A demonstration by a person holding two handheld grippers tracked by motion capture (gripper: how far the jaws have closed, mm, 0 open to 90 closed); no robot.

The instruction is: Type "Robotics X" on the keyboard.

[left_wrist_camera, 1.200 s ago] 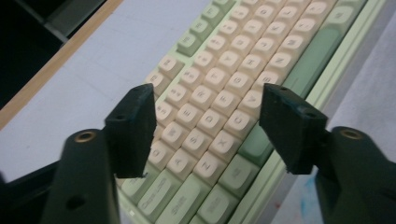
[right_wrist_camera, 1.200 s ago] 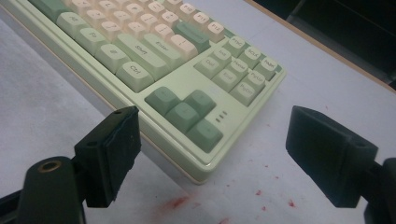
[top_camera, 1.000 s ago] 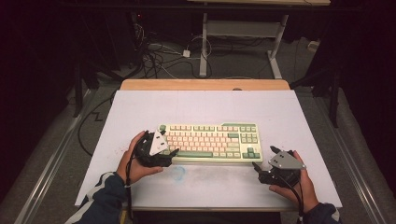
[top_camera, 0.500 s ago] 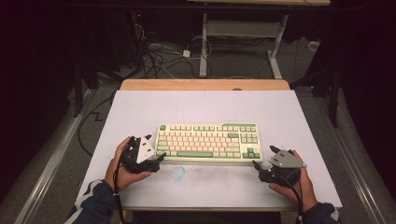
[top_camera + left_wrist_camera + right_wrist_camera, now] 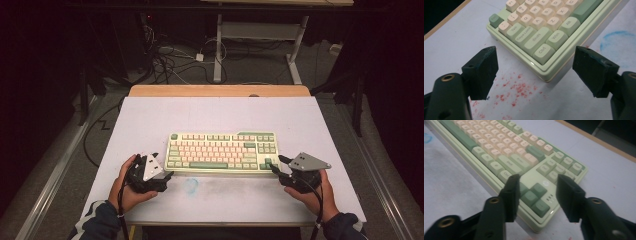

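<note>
Pale-green plastic keyboard [image 5: 223, 151] lies on the white tabletop [image 5: 215, 115]. Left gripper [image 5: 535, 72] gapes wide, empty, before the near-left corner, where its own view reveals red specks [image 5: 517, 90]. Right gripper [image 5: 537, 195], jaws just closing, straddles the near-right corner; contact unclear.

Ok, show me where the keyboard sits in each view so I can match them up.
High view: keyboard at table centre, between the two hands.
Left gripper view: its Ctrl corner juts between the open black jaws.
Right gripper view: its arrow-key corner lies between the jaws, which have just been closing.
Shared landmark: the blue smudge on the white table cover, by the keyboard's front edge.
</note>
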